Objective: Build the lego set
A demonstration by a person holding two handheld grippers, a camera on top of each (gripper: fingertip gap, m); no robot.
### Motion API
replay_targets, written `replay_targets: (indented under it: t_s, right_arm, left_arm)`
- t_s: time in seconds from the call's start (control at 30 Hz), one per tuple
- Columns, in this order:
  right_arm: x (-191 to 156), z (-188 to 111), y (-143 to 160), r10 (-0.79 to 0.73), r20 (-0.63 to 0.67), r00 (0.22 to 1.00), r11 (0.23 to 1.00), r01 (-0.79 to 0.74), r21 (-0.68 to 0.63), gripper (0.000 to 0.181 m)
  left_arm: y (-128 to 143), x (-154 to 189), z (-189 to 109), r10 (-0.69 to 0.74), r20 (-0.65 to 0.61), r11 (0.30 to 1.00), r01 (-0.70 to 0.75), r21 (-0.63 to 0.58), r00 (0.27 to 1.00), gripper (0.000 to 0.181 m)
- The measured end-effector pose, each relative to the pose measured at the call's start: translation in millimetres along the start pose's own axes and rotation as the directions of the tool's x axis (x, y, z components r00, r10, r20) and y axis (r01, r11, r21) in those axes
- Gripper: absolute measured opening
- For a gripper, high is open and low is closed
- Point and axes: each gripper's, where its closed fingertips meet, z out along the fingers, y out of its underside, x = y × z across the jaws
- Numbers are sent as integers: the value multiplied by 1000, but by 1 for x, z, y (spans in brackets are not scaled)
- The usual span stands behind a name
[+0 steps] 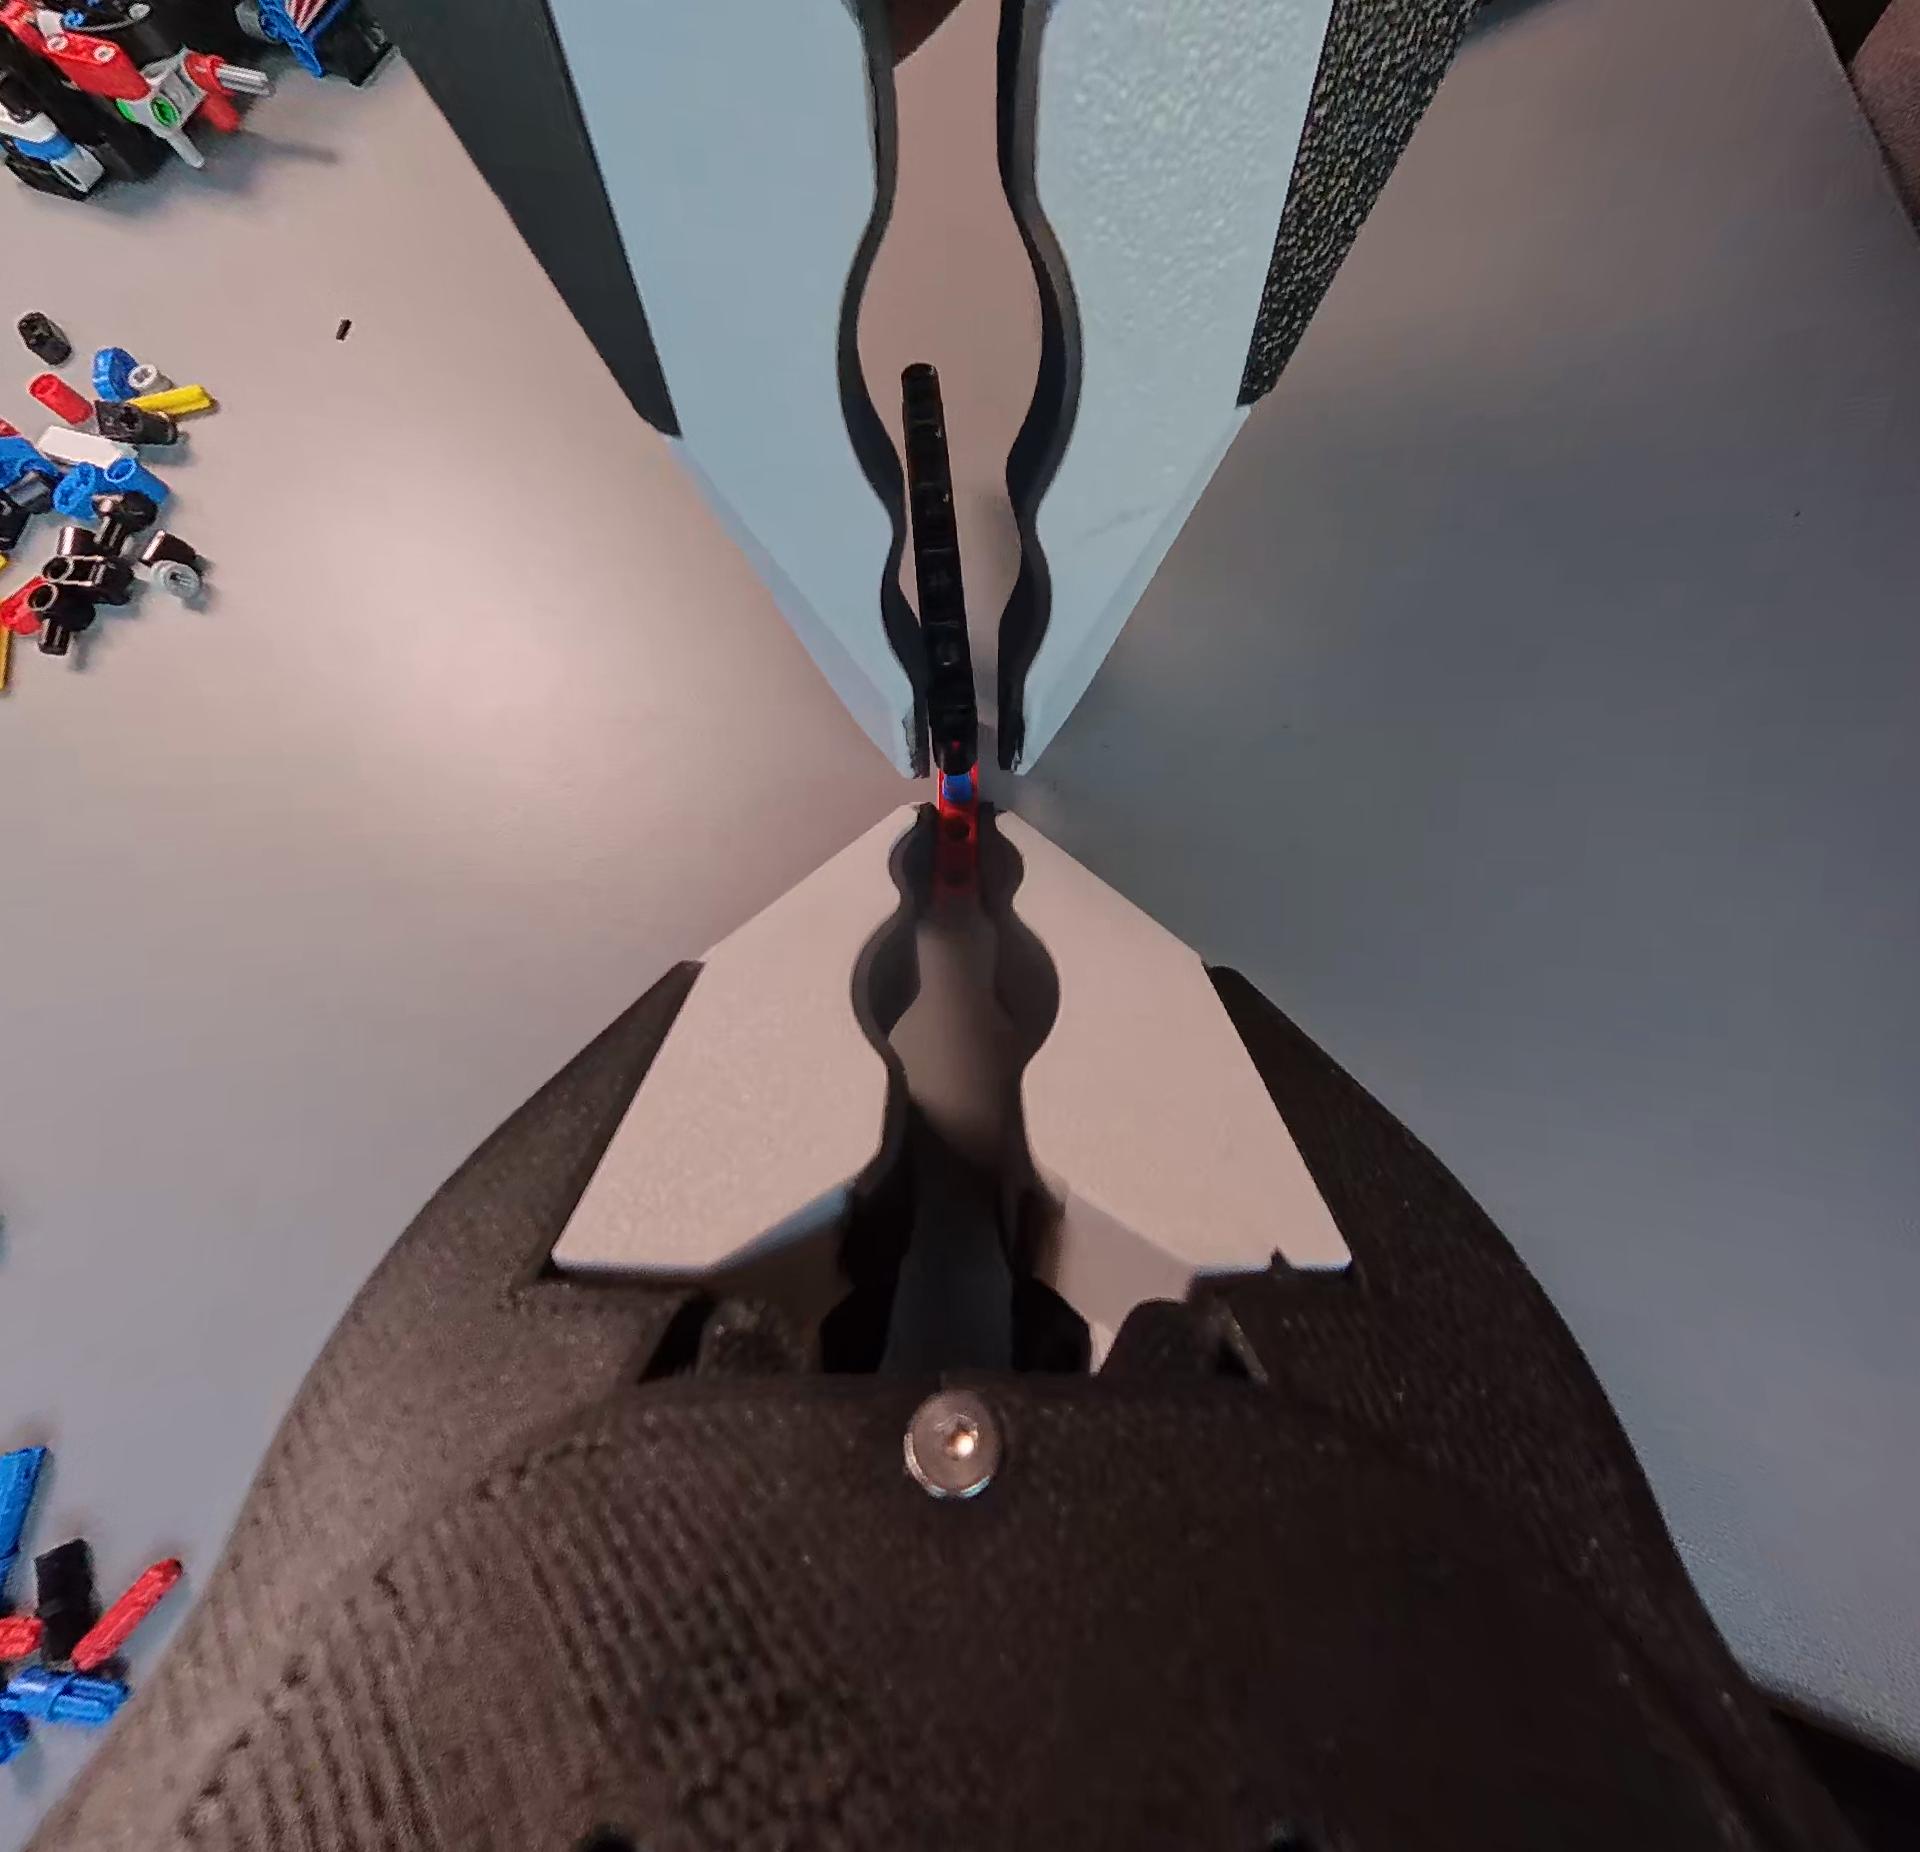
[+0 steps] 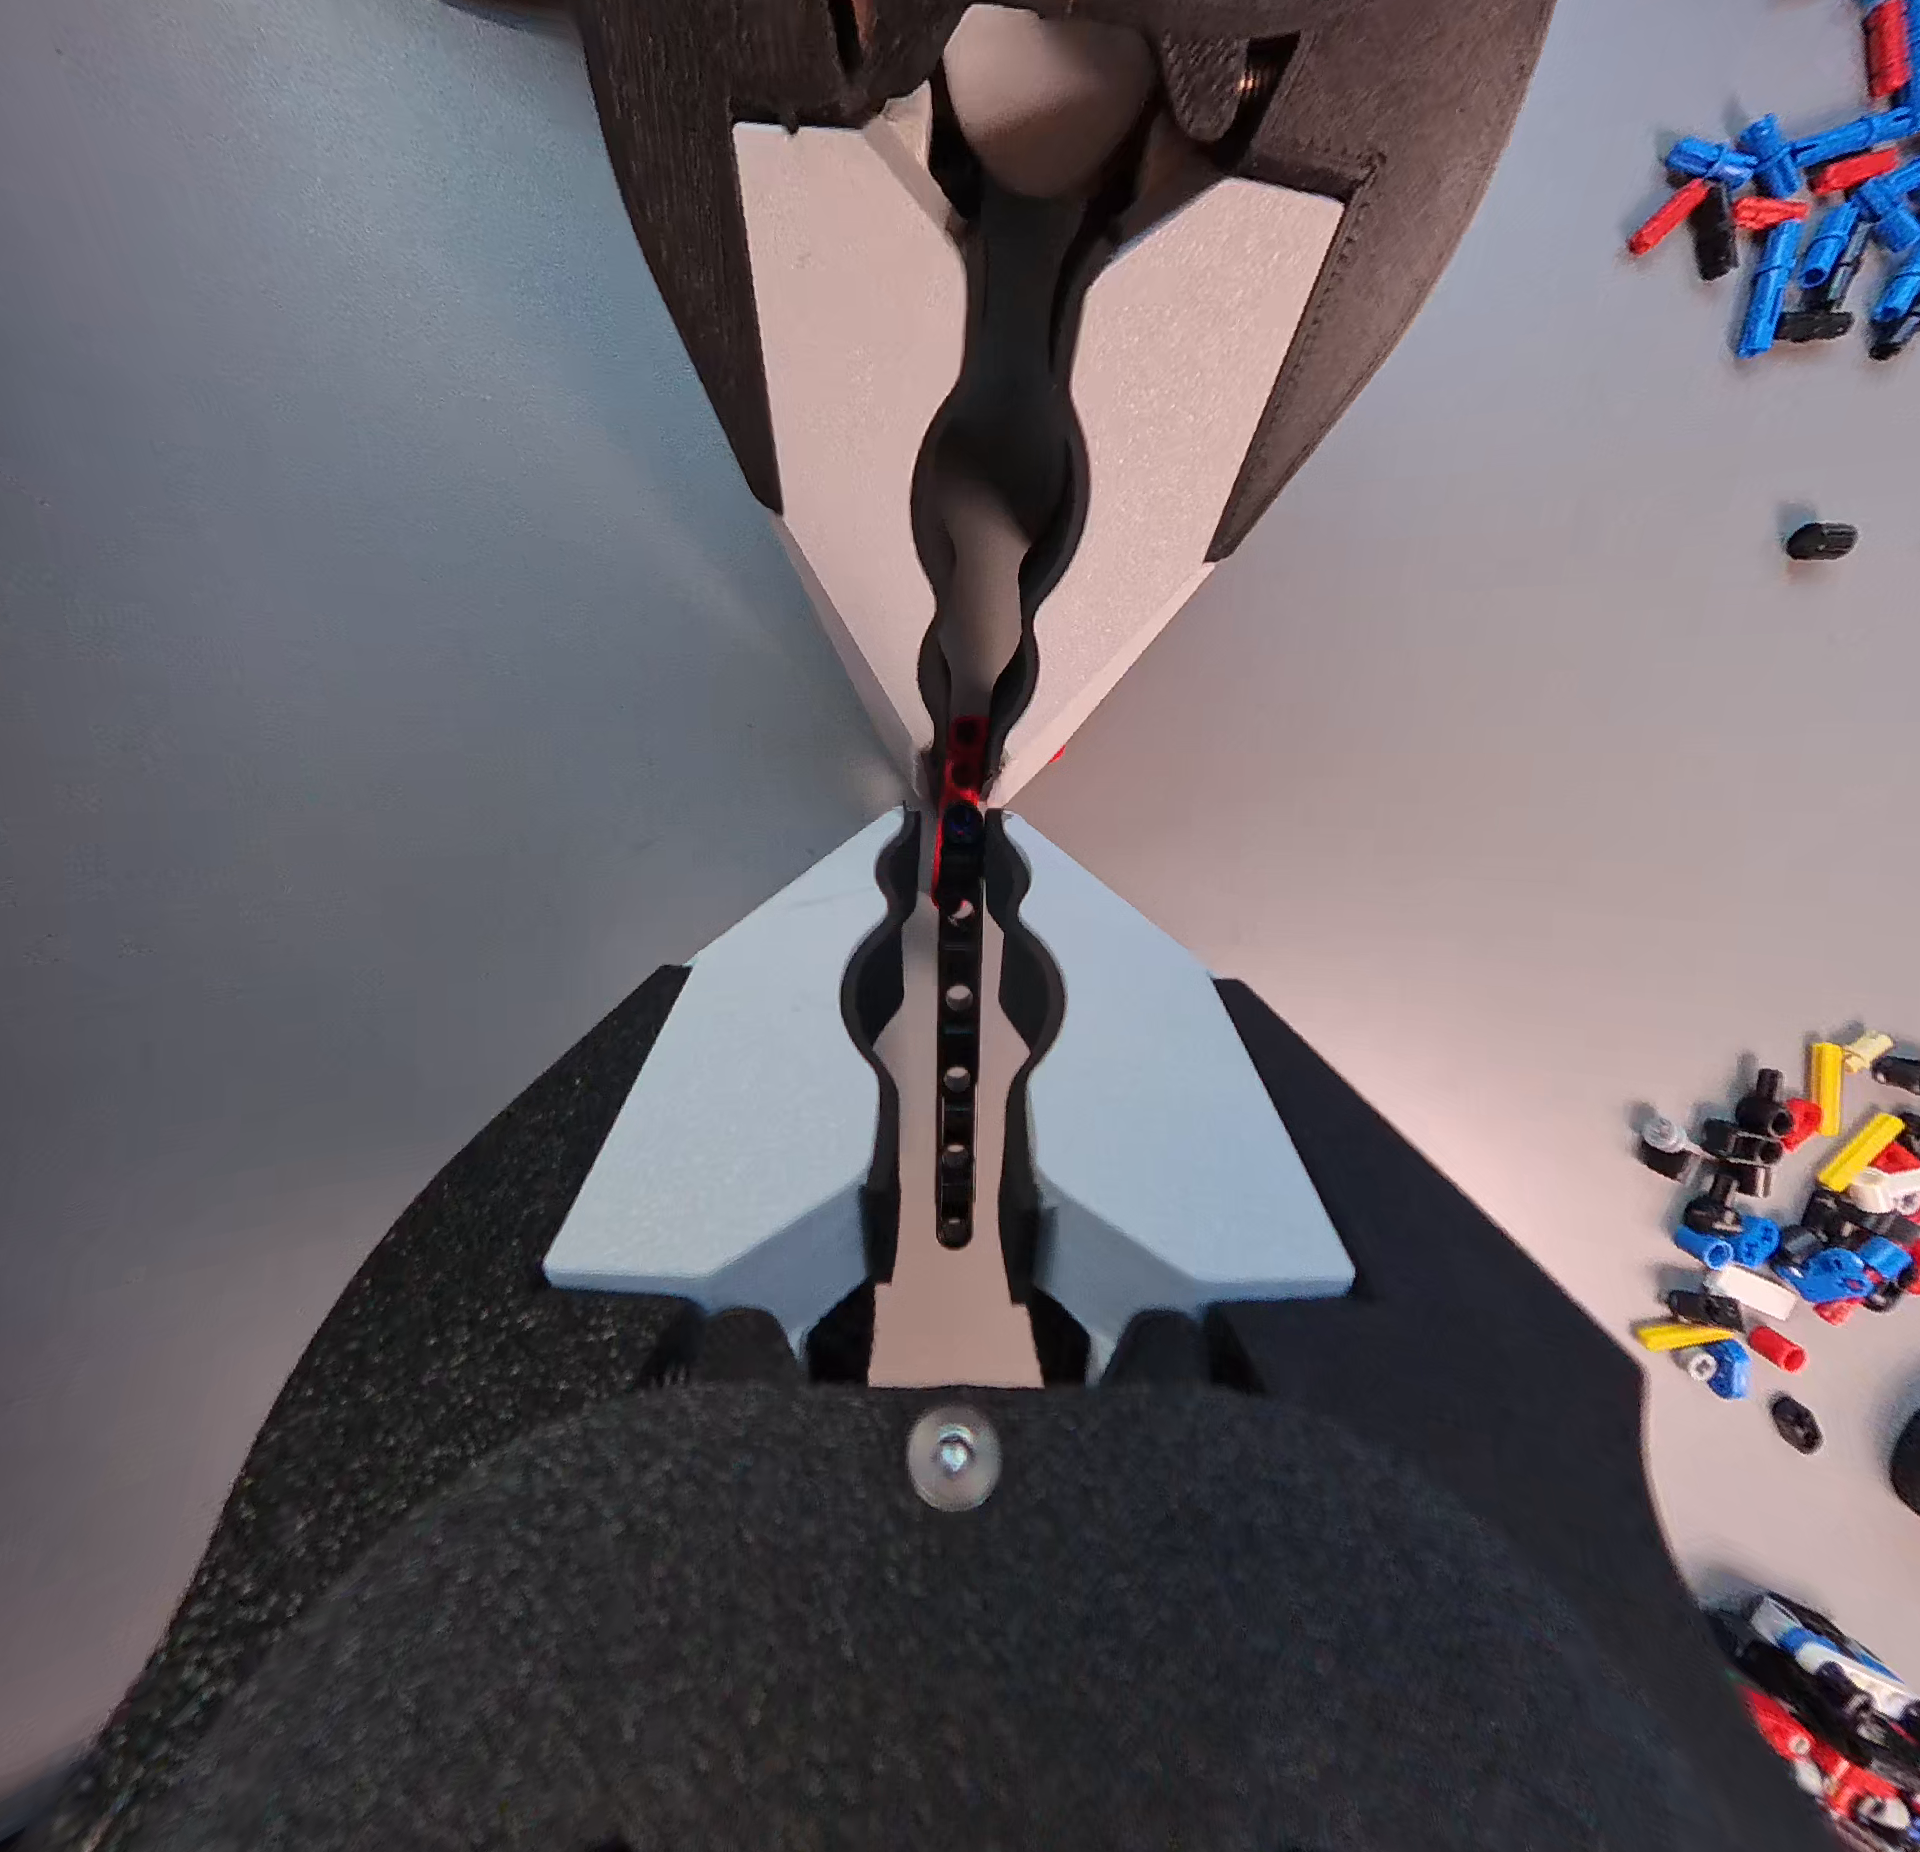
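My two grippers meet tip to tip above the grey table (image 1: 416, 763). My left gripper (image 1: 954, 815), with grey fingers, is shut on a short red beam (image 1: 956, 852). My right gripper (image 2: 956, 820), with light-blue fingers, is shut on a long black beam (image 2: 956, 1054). The black beam (image 1: 940, 576) and the red beam (image 2: 966, 748) overlap at their ends, where a blue pin (image 1: 958, 789) shows between the fingertips. The right gripper (image 1: 961, 758) comes in from the top of the left wrist view. The left gripper (image 2: 961, 774) comes in from the top of the right wrist view.
A partly built model (image 1: 135, 46) in blue, red, black and white stands at the far left; it also shows in the right wrist view (image 2: 1829, 1719). Piles of small loose pieces (image 1: 94, 483) (image 1: 62, 1626) lie along the left side, and at the right in the right wrist view (image 2: 1808, 213) (image 2: 1797, 1220). From either gripper's tips it is about 30 centimetres to the partly built model (image 1: 135, 46).
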Motion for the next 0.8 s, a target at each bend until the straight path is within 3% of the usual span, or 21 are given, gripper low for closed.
replay_targets:
  t_s: [0.53, 0.6, 0.67, 0.8]
  right_arm:
    - [1, 7, 1, 38, 47, 998, 996, -34, -80, 5]
    - [0, 6, 0, 21, 32, 999, 999, -19, -51, 7]
    - [-4, 1, -2, 35, 53, 998, 999, -35, 11, 27]
    - [-2, -11, 7, 28, 21, 999, 995, -30, 93, 30]
  left_arm:
    - [0, 0, 1, -14, 2, 1000, 14, -2, 1000, 6]
    - [0, 0, 1, -14, 3, 1000, 14, -1, 1000, 6]
    - [0, 0, 0, -12, 4, 1000, 12, -1, 1000, 6]
    - [0, 0, 0, -13, 4, 1000, 13, 0, 1000, 6]
